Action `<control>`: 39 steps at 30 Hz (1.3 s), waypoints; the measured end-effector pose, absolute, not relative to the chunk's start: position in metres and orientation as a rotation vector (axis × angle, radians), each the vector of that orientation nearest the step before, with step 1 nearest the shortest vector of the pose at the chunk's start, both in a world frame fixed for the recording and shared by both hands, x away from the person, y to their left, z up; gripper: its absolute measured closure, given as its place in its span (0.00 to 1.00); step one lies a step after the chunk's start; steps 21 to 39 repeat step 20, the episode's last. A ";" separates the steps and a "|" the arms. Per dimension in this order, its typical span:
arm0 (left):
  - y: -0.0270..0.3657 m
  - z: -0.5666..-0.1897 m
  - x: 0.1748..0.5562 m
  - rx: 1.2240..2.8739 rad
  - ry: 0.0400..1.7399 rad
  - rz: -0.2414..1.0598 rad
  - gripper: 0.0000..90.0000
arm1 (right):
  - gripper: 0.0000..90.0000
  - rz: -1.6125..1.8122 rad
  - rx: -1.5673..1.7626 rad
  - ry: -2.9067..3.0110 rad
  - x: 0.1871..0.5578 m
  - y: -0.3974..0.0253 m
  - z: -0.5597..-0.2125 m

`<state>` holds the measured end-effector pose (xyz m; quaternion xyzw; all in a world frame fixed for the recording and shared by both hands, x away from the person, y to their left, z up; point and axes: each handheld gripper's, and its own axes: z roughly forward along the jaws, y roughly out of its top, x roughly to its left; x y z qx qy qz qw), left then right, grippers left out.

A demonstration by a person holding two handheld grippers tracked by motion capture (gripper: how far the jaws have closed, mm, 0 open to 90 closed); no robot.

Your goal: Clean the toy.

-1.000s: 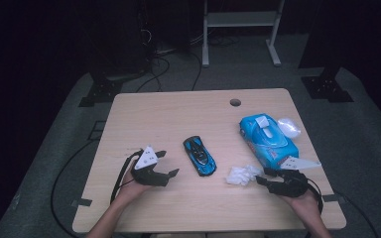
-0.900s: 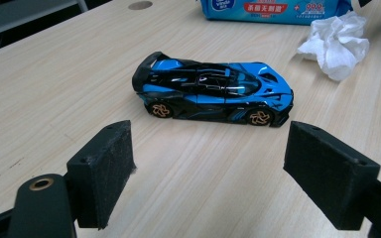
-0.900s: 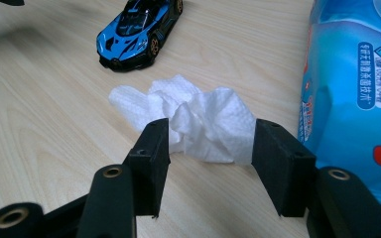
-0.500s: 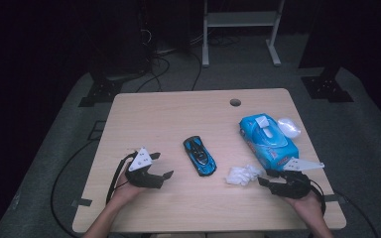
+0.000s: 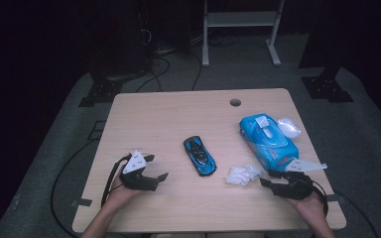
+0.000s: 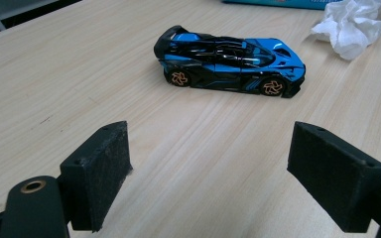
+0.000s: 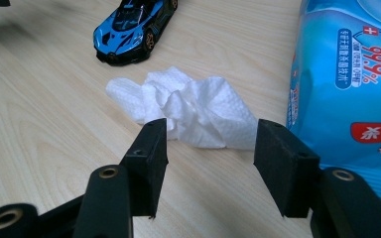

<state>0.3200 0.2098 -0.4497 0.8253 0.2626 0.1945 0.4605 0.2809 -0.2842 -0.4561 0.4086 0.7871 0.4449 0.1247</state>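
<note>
- Right gripper: fingers spread, holding nothing, just short of the crumpled white tissue, which lies on the table in line with the gap between them.
- Left gripper: fingers spread wide, holding nothing, low over bare wood, aimed at the side of the blue toy car.
- Toy car: near the table's middle, just left of the tissue, on its wheels.
- Blue wipes pack: just right of the tissue; the two look close, whether they touch cannot be told.
- Second white wad: at the far right side of the pack.
</note>
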 end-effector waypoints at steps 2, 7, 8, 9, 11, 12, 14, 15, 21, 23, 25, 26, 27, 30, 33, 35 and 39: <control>0.211 -0.450 0.319 2.030 0.650 0.481 0.18 | 0.51 1.296 1.193 2.294 0.280 -0.285 -0.456; 0.216 -0.453 0.317 2.033 0.663 0.481 0.18 | 0.50 1.294 1.194 2.290 0.279 -0.287 -0.456; 0.217 -0.454 0.317 2.031 0.670 0.480 0.18 | 0.50 1.293 1.197 2.291 0.279 -0.287 -0.457; 0.218 -0.455 0.317 2.030 0.672 0.480 0.18 | 0.50 1.295 1.199 2.289 0.279 -0.288 -0.457; 0.220 -0.456 0.316 2.029 0.682 0.479 0.17 | 0.50 1.296 1.202 2.285 0.278 -0.289 -0.458; 0.222 -0.457 0.315 2.032 0.683 0.483 0.17 | 0.50 1.298 1.204 2.284 0.278 -0.289 -0.458; 0.224 -0.458 0.314 2.030 0.691 0.483 0.16 | 0.50 1.300 1.207 2.282 0.277 -0.289 -0.458; 0.225 -0.459 0.314 2.025 0.697 0.482 0.16 | 0.49 1.301 1.206 2.281 0.276 -0.289 -0.459; 0.229 -0.463 0.313 2.015 0.716 0.484 0.15 | 0.45 1.333 1.194 2.253 0.276 -0.290 -0.461; 0.229 -0.463 0.313 2.015 0.716 0.484 0.15 | 0.45 1.333 1.194 2.253 0.276 -0.290 -0.461; 0.229 -0.463 0.313 2.015 0.716 0.484 0.15 | 0.45 1.333 1.194 2.253 0.276 -0.290 -0.461; 0.229 -0.463 0.313 2.015 0.716 0.484 0.15 | 0.45 1.333 1.194 2.253 0.276 -0.290 -0.461; 0.229 -0.463 0.313 2.015 0.716 0.484 0.15 | 0.45 1.333 1.194 2.253 0.276 -0.290 -0.461; 0.229 -0.463 0.313 2.015 0.716 0.484 0.15 | 0.45 1.333 1.194 2.253 0.276 -0.290 -0.461; 0.229 -0.463 0.313 2.015 0.716 0.484 0.15 | 0.45 1.333 1.194 2.253 0.276 -0.290 -0.461; 0.229 -0.463 0.313 2.015 0.716 0.484 0.15 | 0.45 1.333 1.194 2.253 0.276 -0.290 -0.461; 0.229 -0.463 0.313 2.015 0.716 0.484 0.15 | 0.45 1.333 1.194 2.253 0.276 -0.290 -0.461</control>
